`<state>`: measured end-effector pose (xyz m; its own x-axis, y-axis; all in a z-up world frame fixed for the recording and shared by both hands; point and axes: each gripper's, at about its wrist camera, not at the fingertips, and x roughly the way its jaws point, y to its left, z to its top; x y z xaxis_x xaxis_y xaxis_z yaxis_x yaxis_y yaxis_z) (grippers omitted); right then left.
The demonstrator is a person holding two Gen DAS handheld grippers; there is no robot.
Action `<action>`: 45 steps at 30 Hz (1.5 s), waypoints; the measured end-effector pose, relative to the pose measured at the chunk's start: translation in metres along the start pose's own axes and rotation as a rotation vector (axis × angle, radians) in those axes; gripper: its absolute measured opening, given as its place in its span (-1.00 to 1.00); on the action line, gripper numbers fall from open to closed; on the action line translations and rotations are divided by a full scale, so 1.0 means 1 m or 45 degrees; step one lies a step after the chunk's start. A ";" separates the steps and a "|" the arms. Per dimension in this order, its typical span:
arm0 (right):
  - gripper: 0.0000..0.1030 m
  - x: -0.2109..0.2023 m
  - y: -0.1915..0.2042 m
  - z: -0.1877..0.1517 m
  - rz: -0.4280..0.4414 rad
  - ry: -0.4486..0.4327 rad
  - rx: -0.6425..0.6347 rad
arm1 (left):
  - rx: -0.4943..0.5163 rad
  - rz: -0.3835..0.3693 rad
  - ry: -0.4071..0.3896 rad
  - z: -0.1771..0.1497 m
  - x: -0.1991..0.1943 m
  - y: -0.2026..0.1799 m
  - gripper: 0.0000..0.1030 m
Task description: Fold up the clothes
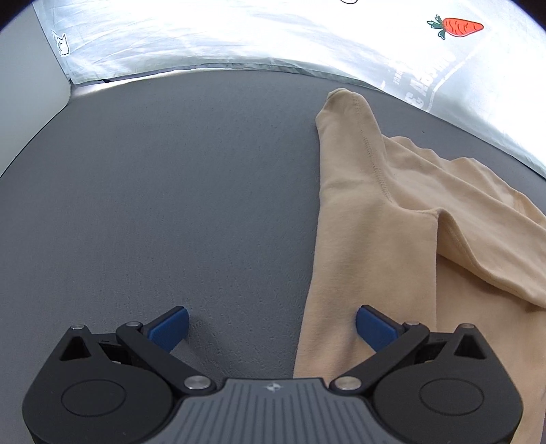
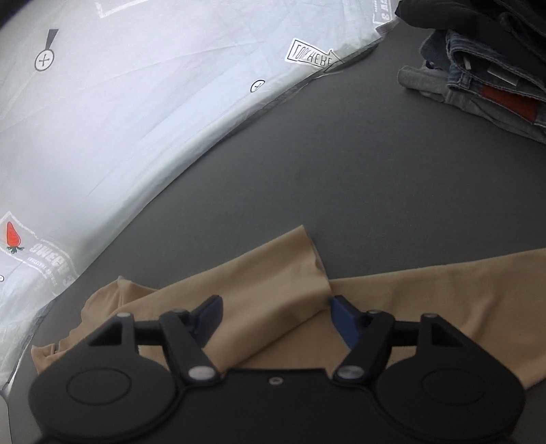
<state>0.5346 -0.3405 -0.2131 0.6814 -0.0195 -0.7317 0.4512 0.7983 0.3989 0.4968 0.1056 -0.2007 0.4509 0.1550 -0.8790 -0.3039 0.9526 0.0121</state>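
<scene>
Grey felt-like worktop point(image 1: 170, 205) stretches wide and bare toward 10 o'clock of the left gripper point(image 1: 272, 327), whose jaws are spread wide and hold nothing; its right blue pad hovers over the tan garment's point(image 1: 368, 239) straight left edge. A white printed sheet point(image 1: 239, 37) borders 12 o'clock. The right gripper point(image 2: 275, 316) gapes equally wide, empty, above a folded tan sleeve point(image 2: 273, 290). Stacked jeans point(image 2: 484, 82) sit at 1 o'clock.

Dark grey bed sheet point(image 1: 170, 205) underneath, with a white printed duvet point(image 2: 119, 119) bunched along the far edge, little red carrot print point(image 1: 459, 26) on it.
</scene>
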 end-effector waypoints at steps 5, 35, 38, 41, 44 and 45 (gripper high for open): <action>-0.85 0.007 0.005 0.009 -0.022 -0.053 -0.002 | 0.026 -0.014 0.041 0.005 0.001 0.002 1.00; -0.27 0.006 -0.007 0.001 -0.119 -0.098 -0.178 | 0.253 0.073 -0.025 0.062 0.013 -0.043 1.00; -0.68 0.013 0.004 0.000 -0.181 -0.121 -0.324 | 0.328 0.108 -0.134 0.049 0.010 -0.052 1.00; -0.97 0.011 0.013 0.004 -0.194 -0.141 -0.377 | 0.284 0.112 -0.143 0.048 0.010 -0.051 1.00; -0.97 -0.001 0.029 0.011 -0.177 -0.196 -0.447 | 0.126 0.012 -0.064 0.057 0.013 -0.030 1.00; -0.97 -0.006 0.035 0.014 -0.169 -0.222 -0.480 | 0.073 -0.003 -0.035 0.060 0.012 -0.023 1.00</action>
<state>0.5543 -0.3206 -0.1866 0.7333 -0.2121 -0.6459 0.3215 0.9453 0.0546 0.5597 0.1015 -0.1828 0.4751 0.1588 -0.8655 -0.2547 0.9663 0.0375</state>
